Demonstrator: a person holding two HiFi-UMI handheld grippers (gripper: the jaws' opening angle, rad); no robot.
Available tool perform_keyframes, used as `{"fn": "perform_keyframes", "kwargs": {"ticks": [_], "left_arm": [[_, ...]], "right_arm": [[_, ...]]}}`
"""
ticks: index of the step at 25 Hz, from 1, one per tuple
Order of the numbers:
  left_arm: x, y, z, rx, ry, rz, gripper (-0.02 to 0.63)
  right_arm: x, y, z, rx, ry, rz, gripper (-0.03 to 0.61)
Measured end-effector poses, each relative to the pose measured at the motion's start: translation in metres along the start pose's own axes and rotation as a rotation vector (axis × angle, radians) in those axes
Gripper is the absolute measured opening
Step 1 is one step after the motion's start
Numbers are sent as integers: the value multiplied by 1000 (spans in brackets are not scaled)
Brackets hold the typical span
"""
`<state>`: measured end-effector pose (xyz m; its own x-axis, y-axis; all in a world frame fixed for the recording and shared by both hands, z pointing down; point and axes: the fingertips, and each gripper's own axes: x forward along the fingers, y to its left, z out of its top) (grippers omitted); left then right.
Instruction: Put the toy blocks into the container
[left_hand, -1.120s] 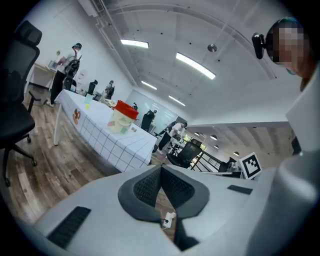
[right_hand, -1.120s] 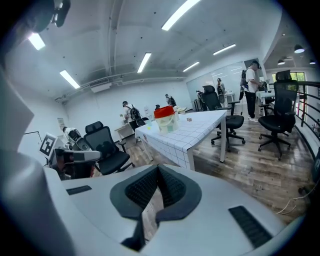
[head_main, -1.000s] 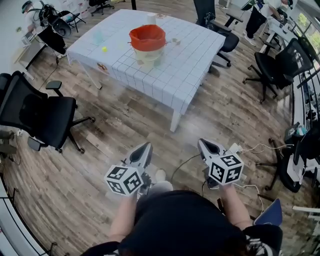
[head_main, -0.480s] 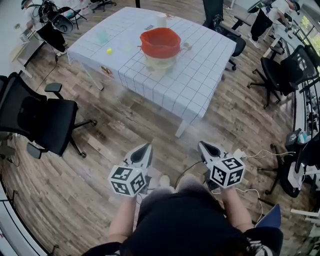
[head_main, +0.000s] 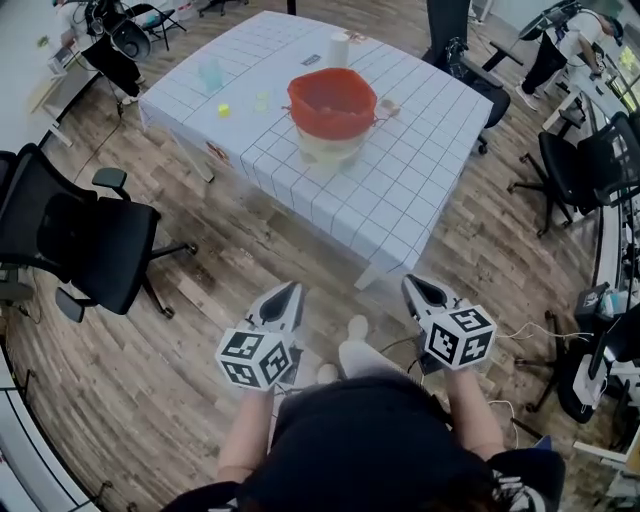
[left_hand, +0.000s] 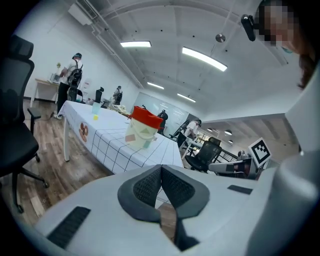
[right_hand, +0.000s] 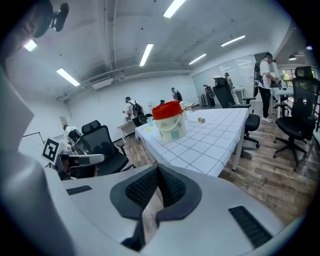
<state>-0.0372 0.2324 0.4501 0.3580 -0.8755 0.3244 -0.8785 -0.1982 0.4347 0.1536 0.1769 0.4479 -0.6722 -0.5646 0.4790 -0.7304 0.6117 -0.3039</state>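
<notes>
The container (head_main: 332, 104), a pale bucket with a red rim, stands in the middle of a table (head_main: 420, 190) covered with a white checked cloth. A small yellow block (head_main: 223, 110) and a pale green block (head_main: 262, 100) lie to its left, and small tan blocks (head_main: 386, 105) to its right. My left gripper (head_main: 293, 291) and right gripper (head_main: 410, 284) are held side by side over the wooden floor, short of the table's near corner, both shut and empty. The container (left_hand: 143, 128) shows ahead in the left gripper view, and the container (right_hand: 170, 120) in the right gripper view too.
A black office chair (head_main: 85, 240) stands on the left, and more chairs (head_main: 590, 160) on the right. Cables (head_main: 530, 330) trail over the floor at right. A teal cup (head_main: 210, 75) and a white roll (head_main: 338, 48) sit on the table. People stand in the background (left_hand: 69, 85).
The table and container have drawn nearer and lower in the head view. Both grippers have travelled forward toward the table, still shut and side by side.
</notes>
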Motion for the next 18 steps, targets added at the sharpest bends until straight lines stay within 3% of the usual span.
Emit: {"fn": "perform_keyframes", "kwargs": {"ticks": [7,13,18], "left_arm": [[58,15,34,29,-1,88,26],[93,24,57,-20,-86,147,25],[114,29,69,27,-80,178,26]], "right_arm": [[41,-29,41,-58,17,90,15],[64,-55,68,-77,4,139,15],[80,-75,80,-70,-1,149,15]]}}
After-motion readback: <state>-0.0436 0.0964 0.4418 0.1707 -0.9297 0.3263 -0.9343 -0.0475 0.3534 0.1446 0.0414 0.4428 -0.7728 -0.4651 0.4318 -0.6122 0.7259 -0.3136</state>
